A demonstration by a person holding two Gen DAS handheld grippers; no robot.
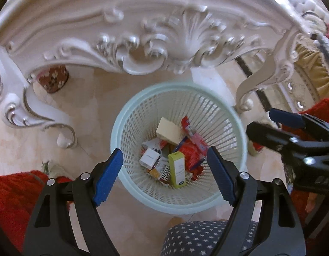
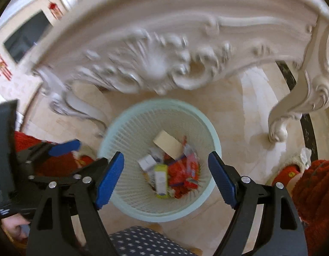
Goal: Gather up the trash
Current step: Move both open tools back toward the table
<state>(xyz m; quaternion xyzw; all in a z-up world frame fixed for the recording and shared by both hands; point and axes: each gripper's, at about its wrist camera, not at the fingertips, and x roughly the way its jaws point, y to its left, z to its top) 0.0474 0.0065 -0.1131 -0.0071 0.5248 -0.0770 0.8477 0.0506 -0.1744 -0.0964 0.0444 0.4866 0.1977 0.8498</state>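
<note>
A pale green slatted waste basket (image 1: 130,115) stands on the floor below both grippers; it also shows in the right wrist view (image 2: 121,132). Inside lie a cream box (image 1: 168,129), a green-and-white carton (image 1: 177,168), a small white box (image 1: 149,156) and red wrappers (image 1: 191,151). My left gripper (image 1: 165,168) is open and empty above the basket. My right gripper (image 2: 166,178) is open and empty above it too. The right gripper shows at the right of the left wrist view (image 1: 277,125). The left gripper shows at the left of the right wrist view (image 2: 64,147).
An ornate white carved table (image 1: 164,34) with curled legs (image 1: 247,98) stands over and behind the basket. A blue star-patterned cushion (image 1: 196,236) lies at the near edge. Red knitted sleeves (image 1: 12,194) flank the grippers. The floor is beige marble (image 1: 89,85).
</note>
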